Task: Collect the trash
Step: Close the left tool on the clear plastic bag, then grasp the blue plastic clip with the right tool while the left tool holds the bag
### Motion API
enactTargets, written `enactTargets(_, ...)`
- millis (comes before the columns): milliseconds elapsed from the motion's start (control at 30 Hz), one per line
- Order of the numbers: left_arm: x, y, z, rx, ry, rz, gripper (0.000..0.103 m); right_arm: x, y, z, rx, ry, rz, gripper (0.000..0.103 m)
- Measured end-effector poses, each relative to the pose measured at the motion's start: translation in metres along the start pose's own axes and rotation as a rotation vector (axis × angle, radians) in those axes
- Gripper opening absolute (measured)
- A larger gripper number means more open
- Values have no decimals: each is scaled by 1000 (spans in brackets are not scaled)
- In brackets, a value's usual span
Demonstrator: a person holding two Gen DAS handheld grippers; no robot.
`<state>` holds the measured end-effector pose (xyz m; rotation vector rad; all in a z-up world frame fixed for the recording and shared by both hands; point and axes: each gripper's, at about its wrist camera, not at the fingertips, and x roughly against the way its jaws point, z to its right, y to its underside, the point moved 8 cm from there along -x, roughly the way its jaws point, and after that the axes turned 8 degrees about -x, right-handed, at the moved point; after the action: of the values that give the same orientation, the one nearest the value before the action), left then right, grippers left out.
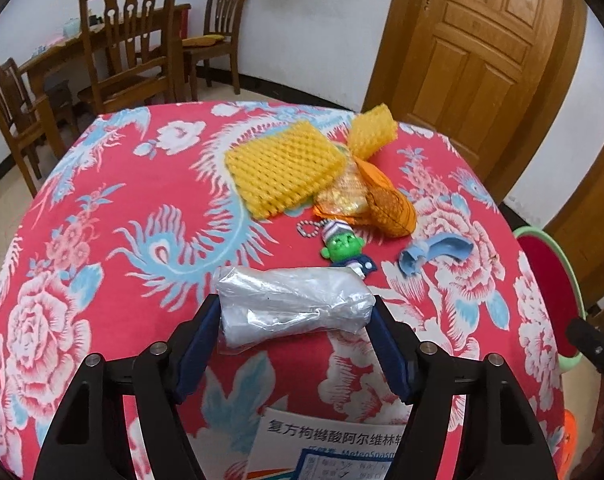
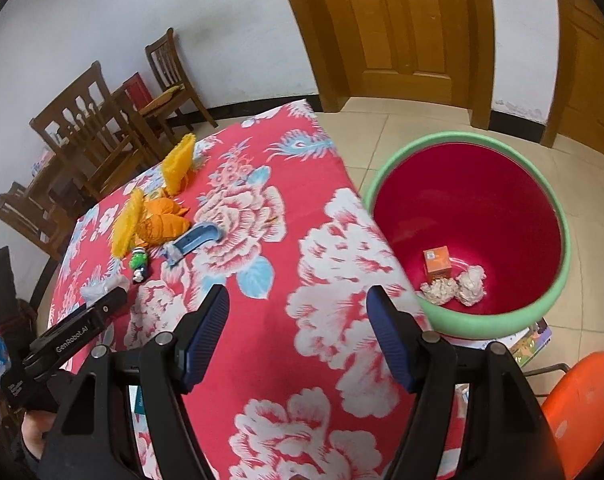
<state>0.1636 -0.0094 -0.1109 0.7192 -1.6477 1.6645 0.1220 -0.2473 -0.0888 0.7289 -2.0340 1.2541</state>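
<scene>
Clear plastic bag [image 1: 293, 304] lies between left tool [image 1: 295, 312] pads.

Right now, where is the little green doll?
In the left wrist view, the green doll keychain lies mid-table, between the orange mesh bag and the crumpled clear plastic bag.

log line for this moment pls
left tool: straddles plastic bag, grip unclear | right tool: open, empty | bin: box, two paper wads
</scene>
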Motion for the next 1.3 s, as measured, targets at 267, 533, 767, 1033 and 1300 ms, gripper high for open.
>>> enactTargets(267,15,-5,-25,47,-27,39,73,-20,3,-38,74,-34,-37,74)
enactTargets(533,22,-6,-49,94,-44,57,73,-50,10,-73,143,-54,-100,90)
enactTargets(767,20,-4,-64,128,-48,55,73,-82,16,-95,222,-37,-144,94)
enactTargets(1033,15,-3,-69,143,-40,50,73,-105,6,-108,316,11,-107,98)
enactTargets(1300,11,-2,-73,151,-37,43,73,-120,-3,-115,336,35,-77,98)
